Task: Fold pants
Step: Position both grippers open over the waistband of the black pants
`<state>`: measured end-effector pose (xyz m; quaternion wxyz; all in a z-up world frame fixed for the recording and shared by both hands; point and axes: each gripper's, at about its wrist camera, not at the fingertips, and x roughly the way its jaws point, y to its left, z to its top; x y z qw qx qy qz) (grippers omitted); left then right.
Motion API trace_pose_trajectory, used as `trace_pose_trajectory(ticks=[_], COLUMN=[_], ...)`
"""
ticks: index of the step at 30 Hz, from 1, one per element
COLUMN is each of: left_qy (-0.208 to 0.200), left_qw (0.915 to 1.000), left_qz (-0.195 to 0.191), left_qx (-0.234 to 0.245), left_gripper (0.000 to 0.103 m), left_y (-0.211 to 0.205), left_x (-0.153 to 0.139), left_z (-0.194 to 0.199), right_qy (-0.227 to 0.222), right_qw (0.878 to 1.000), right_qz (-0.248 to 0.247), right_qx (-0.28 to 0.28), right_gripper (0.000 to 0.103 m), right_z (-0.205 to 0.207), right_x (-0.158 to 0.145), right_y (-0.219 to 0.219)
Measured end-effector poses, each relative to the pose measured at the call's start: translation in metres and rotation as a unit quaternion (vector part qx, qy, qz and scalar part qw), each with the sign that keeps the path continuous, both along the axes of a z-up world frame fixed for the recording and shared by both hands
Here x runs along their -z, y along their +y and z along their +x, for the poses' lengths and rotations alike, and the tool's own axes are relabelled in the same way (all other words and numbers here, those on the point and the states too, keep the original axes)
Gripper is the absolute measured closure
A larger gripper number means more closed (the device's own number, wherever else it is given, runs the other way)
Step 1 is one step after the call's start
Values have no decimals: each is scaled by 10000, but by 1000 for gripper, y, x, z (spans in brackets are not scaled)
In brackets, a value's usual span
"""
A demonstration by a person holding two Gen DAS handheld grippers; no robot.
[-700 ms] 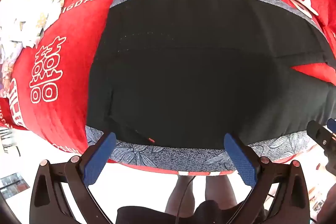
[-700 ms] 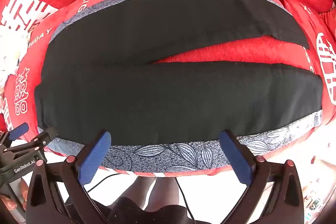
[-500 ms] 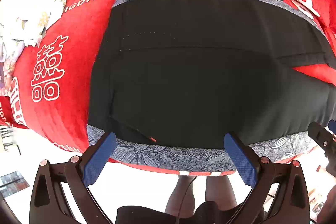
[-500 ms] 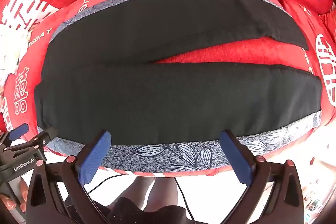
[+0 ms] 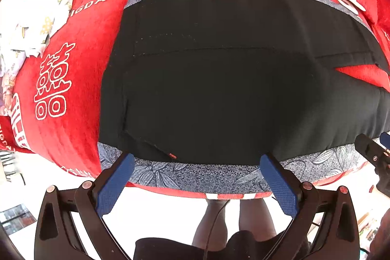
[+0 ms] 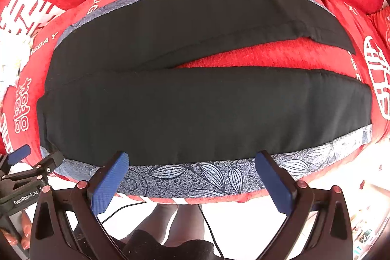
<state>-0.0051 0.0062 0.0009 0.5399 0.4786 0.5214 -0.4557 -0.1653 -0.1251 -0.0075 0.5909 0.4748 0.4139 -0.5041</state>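
Black pants (image 5: 219, 89) lie flat on a grey leaf-print mat (image 5: 195, 174), waistband to the left. In the right wrist view the pants (image 6: 195, 109) show both legs spread in a V toward the right, red cloth between them. My left gripper (image 5: 197, 162) is open and empty, held over the mat's near edge by the waist end. My right gripper (image 6: 192, 160) is open and empty, held over the mat's near edge (image 6: 207, 177) below the near leg. Each gripper shows at the edge of the other's view.
The mat lies on a red cloth (image 5: 61, 77) with white characters, over a raised surface. A white patterned heap (image 5: 26, 28) sits at the far left. The person's legs (image 6: 180, 223) and a cable are below the near edge.
Both views shifted slightly, as the grippers drifted a little; the pants have not moved and both grippers stay open.
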Motion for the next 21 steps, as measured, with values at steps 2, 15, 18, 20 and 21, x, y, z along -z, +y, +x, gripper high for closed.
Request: trace_pose_trajectory(ticks=[2,15,18,20,21], left_qy=[13,-337,-363,-358,-358], left_qw=[10000,9993,9992,9992,9992], left_qz=[-7,-142,-176,-164,-162], left_qx=[9,-27,-52,-62,-69], left_gripper=[0,0,0,0,0], left_y=[2,2,1,1,0], left_x=[0,3,3,4,4], left_z=[0,0,1,2,3], right_qy=[17,74,73,71,70], right_qw=[10000,10000,10000,10000,10000], right_qz=[-6,-8,-2,3,7], right_qx=[-5,12,12,4,1], right_gripper=[0,0,0,0,0], right_z=[0,0,0,0,1], right_x=[1,3,3,2,2], right_y=[2,2,1,1,0])
